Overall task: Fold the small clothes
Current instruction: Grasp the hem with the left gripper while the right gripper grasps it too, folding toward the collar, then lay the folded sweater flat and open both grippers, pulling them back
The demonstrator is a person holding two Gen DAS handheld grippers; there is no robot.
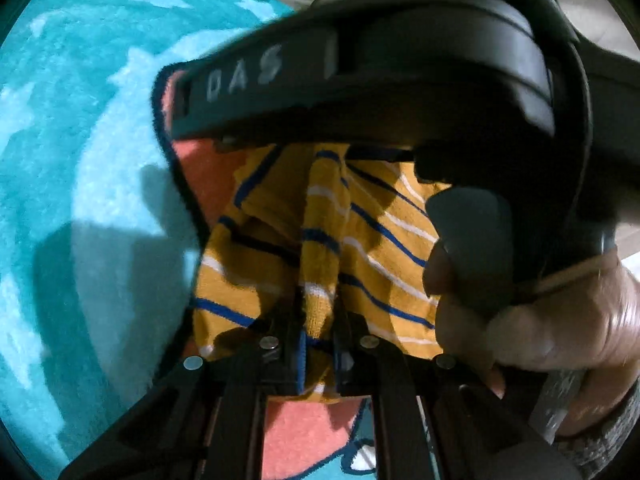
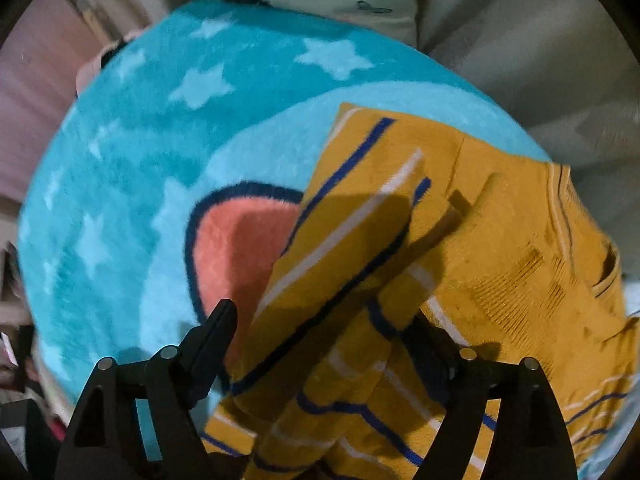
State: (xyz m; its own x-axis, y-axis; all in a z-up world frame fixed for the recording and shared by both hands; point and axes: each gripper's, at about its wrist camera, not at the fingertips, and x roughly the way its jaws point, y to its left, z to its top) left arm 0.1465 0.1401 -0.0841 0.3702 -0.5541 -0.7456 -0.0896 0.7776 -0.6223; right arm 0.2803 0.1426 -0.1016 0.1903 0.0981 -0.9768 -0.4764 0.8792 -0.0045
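A small mustard-yellow garment with blue and white stripes [image 1: 360, 240] hangs bunched over a round turquoise rug [image 1: 80, 160]. My left gripper [image 1: 320, 344] is shut on a pinched fold of the garment. In the right wrist view the same garment [image 2: 500, 248] lies partly folded on the rug [image 2: 140, 160], with a striped part lifted across it. My right gripper [image 2: 324, 340] is open, its fingers [image 2: 216, 332] set wide apart, with striped fabric lying between them. The right device, held by a hand [image 1: 560, 320], fills the top and right of the left wrist view.
The rug has pale stars and a coral patch [image 2: 240, 256] outlined in dark blue. Pale bedding or cloth [image 2: 500, 40] lies beyond the rug's far edge. Clutter sits at the left edge of the right wrist view [image 2: 16, 360].
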